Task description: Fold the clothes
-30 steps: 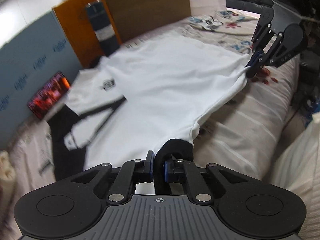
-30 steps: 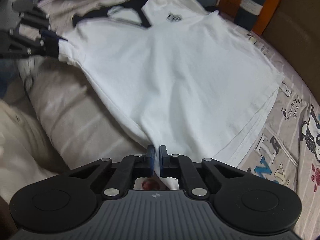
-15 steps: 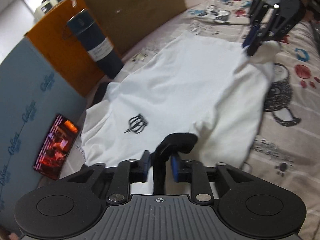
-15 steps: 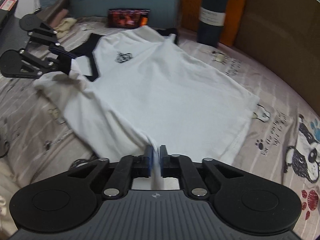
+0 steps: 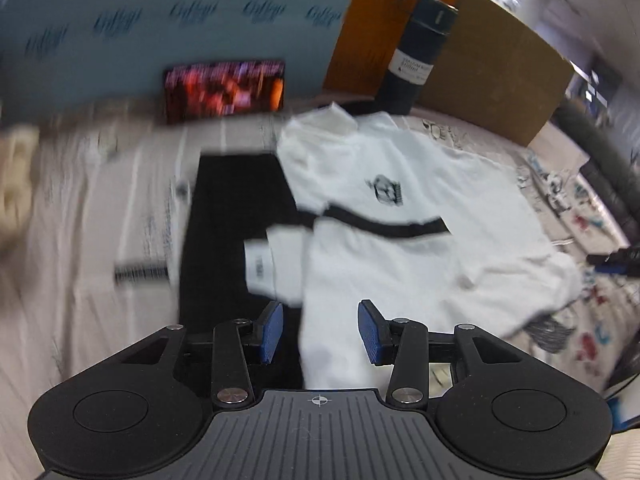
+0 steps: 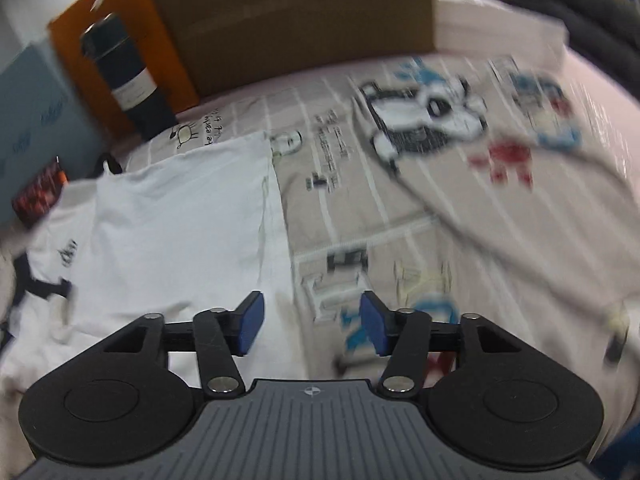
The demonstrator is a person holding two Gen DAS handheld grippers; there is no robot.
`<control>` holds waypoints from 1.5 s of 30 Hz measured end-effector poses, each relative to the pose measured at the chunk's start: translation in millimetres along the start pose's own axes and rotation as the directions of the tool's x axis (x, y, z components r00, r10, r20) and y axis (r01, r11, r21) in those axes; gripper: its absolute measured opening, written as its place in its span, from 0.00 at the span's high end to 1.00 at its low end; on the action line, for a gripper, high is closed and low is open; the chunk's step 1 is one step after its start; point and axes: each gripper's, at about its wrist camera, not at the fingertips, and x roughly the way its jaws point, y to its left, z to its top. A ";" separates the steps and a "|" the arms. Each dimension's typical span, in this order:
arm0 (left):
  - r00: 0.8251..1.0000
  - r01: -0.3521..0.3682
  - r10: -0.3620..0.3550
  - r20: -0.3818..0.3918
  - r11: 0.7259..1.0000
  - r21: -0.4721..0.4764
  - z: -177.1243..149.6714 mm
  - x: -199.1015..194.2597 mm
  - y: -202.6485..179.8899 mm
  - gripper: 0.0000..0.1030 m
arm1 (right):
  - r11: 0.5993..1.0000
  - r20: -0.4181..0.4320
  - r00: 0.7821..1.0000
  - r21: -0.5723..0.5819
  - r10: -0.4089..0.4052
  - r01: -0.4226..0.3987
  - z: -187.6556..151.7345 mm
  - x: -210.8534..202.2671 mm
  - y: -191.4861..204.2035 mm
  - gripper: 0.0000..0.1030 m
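Note:
A white shirt (image 5: 400, 248) with black trim and a small chest logo lies on the bed, one side folded over itself. A black part of cloth (image 5: 236, 216) lies flat to its left. My left gripper (image 5: 320, 332) hovers over the shirt's near edge. Its jaws are opening; the blue pads (image 5: 272, 330) touch nothing, and cloth only lies below the gap. In the right wrist view the shirt (image 6: 180, 220) fills the left side. My right gripper (image 6: 312, 328) is over the shirt's hem and the printed sheet, jaws opening and holding nothing. Its tip (image 5: 616, 264) shows at the left view's right edge.
A dark bottle (image 5: 416, 60) stands at the head of the bed before an orange box (image 5: 360, 40) and a cardboard box (image 5: 500, 72). A lit screen (image 5: 224, 88) leans on a blue panel. The cartoon-print sheet (image 6: 440, 200) spreads to the right.
Both grippers have let go of the shirt and their jaws have spread. The carried side now lies folded over the shirt's body. Both views have swung and rolled across the bed.

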 end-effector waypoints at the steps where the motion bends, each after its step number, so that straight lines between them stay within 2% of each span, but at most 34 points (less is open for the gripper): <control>1: 1.000 0.028 -0.029 -0.012 0.999 -0.025 -8.0 -0.2 2.2 0.60 | 0.998 -0.014 1.000 0.062 0.020 -0.020 -6.9 -2.2 -2.9 0.42; 3: 0.997 0.070 -0.072 -0.032 0.996 -0.061 -21.2 0.8 3.3 0.60 | 0.983 -0.039 0.998 0.176 0.057 -0.049 -17.6 0.8 -3.7 0.41; 5: 0.996 0.076 -0.079 -0.048 0.996 -0.050 -26.5 5.6 3.1 0.62 | 0.959 -0.063 0.994 0.276 0.086 -0.066 -26.5 7.2 -2.6 0.41; 7: 0.994 0.100 -0.102 -0.042 0.994 -0.053 -25.6 7.2 7.3 0.65 | 0.940 -0.085 0.992 0.336 0.094 -0.060 -32.2 16.5 1.1 0.41; 9: 0.991 0.133 -0.135 -0.027 0.989 -0.062 -23.5 6.6 12.8 0.67 | 0.923 -0.068 0.992 0.379 0.104 -0.071 -36.4 22.7 5.2 0.41; 10: 0.988 0.149 -0.150 -0.019 0.987 -0.067 -22.4 6.3 15.5 0.77 | 0.912 -0.056 0.993 0.403 0.104 -0.073 -38.1 24.8 6.7 0.41; 11: 0.991 0.129 -0.130 -0.023 0.991 -0.040 -21.1 7.3 15.9 0.85 | 0.901 -0.036 0.995 0.428 0.095 -0.071 -38.9 25.5 7.2 0.42; 12: 0.994 0.106 -0.106 -0.027 0.994 -0.011 -19.9 8.3 16.1 0.96 | 0.897 -0.023 0.997 0.439 0.067 -0.050 -38.8 25.8 8.3 0.55; 13: 0.997 0.078 -0.078 -0.028 0.997 0.013 -18.9 9.1 16.9 0.96 | 0.901 -0.020 1.000 0.435 0.019 -0.009 -38.8 25.7 10.7 0.67; 14: 0.998 0.052 -0.052 -0.028 0.998 0.028 -17.8 9.1 17.4 0.96 | 0.913 -0.022 0.999 0.406 -0.028 0.034 -38.8 26.1 15.0 0.84; 15: 0.999 0.021 -0.019 -0.034 0.998 0.056 -17.1 10.0 16.4 0.96 | 0.935 -0.028 0.997 0.345 -0.074 0.080 -38.8 26.9 21.6 0.89; 17: 0.998 -0.023 0.031 -0.051 0.990 0.141 -19.1 14.5 11.1 0.94 | 0.965 -0.021 0.988 0.211 -0.153 0.154 -41.4 28.2 36.0 0.92; 20: 0.996 -0.053 0.066 -0.055 0.974 0.220 -20.4 18.0 4.4 0.89 | 0.966 -0.003 0.970 0.081 -0.245 0.244 -45.3 29.3 51.8 0.89; 21: 0.996 -0.050 0.064 -0.056 0.972 0.228 -16.2 16.0 5.0 0.86 | 0.960 0.002 0.962 0.053 -0.274 0.274 -45.2 29.0 55.2 0.80; 22: 0.997 -0.046 0.061 -0.057 0.971 0.235 -11.7 14.0 5.9 0.84 | 0.953 0.007 0.954 0.038 -0.301 0.300 -42.9 27.5 56.9 0.74; 23: 0.997 -0.056 0.069 -0.043 0.967 0.249 -3.2 9.0 7.5 0.83 | 0.950 0.021 0.950 0.024 -0.312 0.312 -38.3 24.5 58.2 0.62; 24: 0.997 -0.067 0.077 -0.029 0.962 0.263 5.6 3.8 9.2 0.78 | 0.951 0.042 0.950 0.010 -0.310 0.310 -32.1 20.2 58.9 0.56; 25: 0.995 -0.091 0.095 -0.002 0.956 0.279 19.0 -2.8 11.8 0.70 | 0.951 0.064 0.950 -0.004 -0.307 0.308 -25.9 15.8 59.7 0.54; 26: 0.993 -0.115 0.109 0.034 0.950 0.292 34.0 -9.8 14.3 0.64 | 0.954 0.080 0.952 -0.018 -0.296 0.298 -17.0 12.0 61.1 0.48; 27: 0.990 -0.136 0.118 0.077 0.944 0.299 50.5 -16.9 16.2 0.55 | 0.960 0.089 0.957 -0.032 -0.275 0.279 -4.9 8.6 63.1 0.44; 30: 0.978 -0.148 0.090 0.189 0.935 0.321 102.3 -35.2 16.8 0.39 | 0.984 0.106 0.981 -0.056 -0.161 0.168 34.3 -0.5 73.3 0.39; 31: 0.980 -0.098 0.039 0.196 0.948 0.303 119.8 -36.1 17.7 0.28 | 0.990 0.103 0.988 -0.070 -0.113 0.120 47.8 -0.7 79.4 0.36; 33: 0.975 0.011 -0.068 0.211 0.965 0.262 154.8 -37.3 19.7 0.19 | 0.993 0.093 0.995 -0.116 -0.021 0.032 72.8 2.2 94.9 0.25; 36: 0.949 0.202 -0.232 0.214 0.967 0.156 200.9 -23.1 26.5 0.19 | 0.981 0.074 0.992 -0.175 0.101 -0.087 105.1 13.0 119.9 0.21; 37: 0.941 0.247 -0.263 0.211 0.964 0.102 212.6 -9.5 28.9 0.19 | 0.977 0.057 0.989 -0.173 0.135 -0.124 111.7 21.4 126.4 0.19; 39: 0.943 0.264 -0.266 0.199 0.964 0.037 221.7 22.4 26.8 0.19 | 0.968 0.022 0.979 -0.154 0.204 -0.198 122.9 39.3 138.6 0.18; 43: 0.957 0.264 -0.252 0.145 0.962 -0.069 226.6 91.4 16.2 0.20 | 0.949 -0.063 0.947 0.005 0.314 -0.314 118.0 80.5 149.7 0.18; 45: 0.963 0.254 -0.243 0.112 0.963 -0.091 228.6 121.5 8.7 0.21 | 0.933 -0.072 0.933 0.105 0.352 -0.344 111.5 96.9 145.8 0.18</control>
